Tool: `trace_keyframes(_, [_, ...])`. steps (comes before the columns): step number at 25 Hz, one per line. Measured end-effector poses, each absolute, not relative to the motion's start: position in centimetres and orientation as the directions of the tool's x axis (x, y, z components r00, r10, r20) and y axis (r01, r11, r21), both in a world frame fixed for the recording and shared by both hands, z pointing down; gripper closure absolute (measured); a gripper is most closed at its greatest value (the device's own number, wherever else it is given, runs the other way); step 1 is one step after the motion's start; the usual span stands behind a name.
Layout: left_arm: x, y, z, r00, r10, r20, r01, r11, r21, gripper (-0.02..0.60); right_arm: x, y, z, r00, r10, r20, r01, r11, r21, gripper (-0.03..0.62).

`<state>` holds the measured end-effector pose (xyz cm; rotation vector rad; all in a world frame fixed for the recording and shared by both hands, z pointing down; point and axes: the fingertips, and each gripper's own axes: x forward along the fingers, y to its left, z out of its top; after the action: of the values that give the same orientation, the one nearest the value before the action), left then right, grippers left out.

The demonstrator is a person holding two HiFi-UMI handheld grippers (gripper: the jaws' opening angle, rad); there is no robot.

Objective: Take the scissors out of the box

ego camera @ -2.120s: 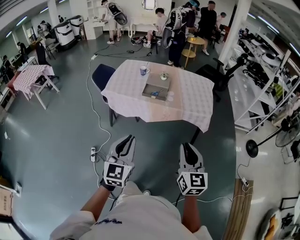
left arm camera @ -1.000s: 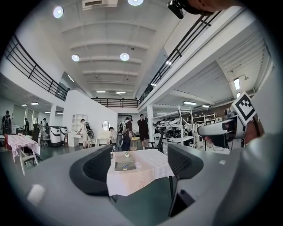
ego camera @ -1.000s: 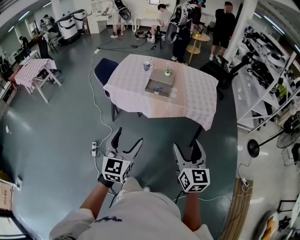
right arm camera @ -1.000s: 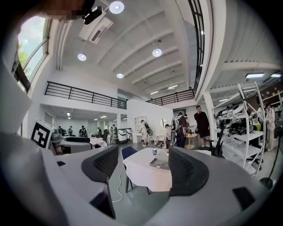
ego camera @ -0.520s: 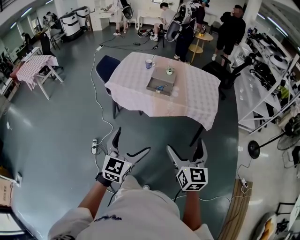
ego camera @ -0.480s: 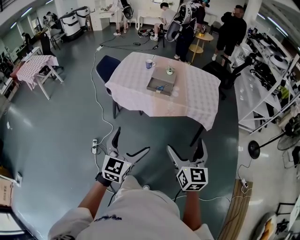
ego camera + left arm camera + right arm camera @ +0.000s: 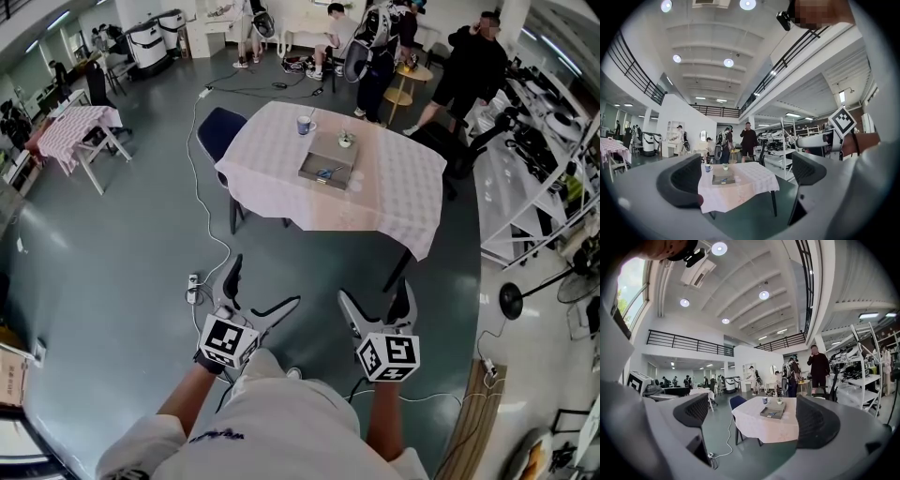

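A grey box [image 7: 328,171] lies on a table [image 7: 394,202] with a pale checked cloth, several steps ahead of me. Blue-handled scissors [image 7: 325,173] lie inside it. A mug [image 7: 306,125] and a small pot [image 7: 346,141] stand behind the box. My left gripper [image 7: 264,286] and right gripper [image 7: 375,292] are held level over the floor, far short of the table. Both have opened wide within the last second, with nothing between the jaws. The left gripper view frames the box [image 7: 723,180] between the open fingers [image 7: 686,180], and so does the right gripper view, box [image 7: 772,413].
A blue chair [image 7: 217,131] stands at the table's left. A white cable and a power strip [image 7: 192,286] lie on the floor near my left gripper. People stand beyond the table. Shelving [image 7: 534,159] lines the right, with a fan [image 7: 511,300] on the floor.
Both grippers went from shut, to partly open, to wide open. The table sits slightly to the right and lower in the head view than before.
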<state>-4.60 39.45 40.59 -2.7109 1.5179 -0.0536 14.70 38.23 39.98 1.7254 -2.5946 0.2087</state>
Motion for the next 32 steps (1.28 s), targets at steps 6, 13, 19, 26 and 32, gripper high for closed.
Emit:
trace_keyframes(6, [-5.3, 39.6, 40.2, 0.492, -0.871, -0.003, -0.870, -0.491, -0.038, -0.006, 14.9, 38.4, 40.2, -0.397, -0.913, 0.092, -0.915, 0.387, -0.114, 0.022])
trace_keyframes(13, [-6.2, 40.3, 40.3, 0.473, -0.881, 0.010, -0.880, -0.473, -0.048, -0.005, 14.5, 38.3, 40.4, -0.412, -0.907, 0.085, -0.908, 0.401, -0.120, 0.031])
trace_keyframes(19, [-6.6, 40.4, 40.2, 0.462, -0.887, 0.015, -0.886, -0.462, -0.032, -0.005, 14.2, 38.4, 40.5, -0.423, -0.901, 0.093, -0.903, 0.410, -0.129, 0.055])
trace_keyframes(26, [-7.0, 40.9, 40.7, 0.457, -0.888, 0.048, -0.888, -0.459, -0.038, -0.005, 14.3, 38.7, 41.5, -0.432, -0.894, 0.115, -0.899, 0.417, -0.138, 0.102])
trace_keyframes(32, [-7.5, 39.5, 41.5, 0.460, -0.885, 0.066, -0.886, -0.463, -0.031, -0.005, 14.5, 37.6, 42.2, -0.418, -0.898, 0.137, -0.906, 0.401, -0.139, 0.137])
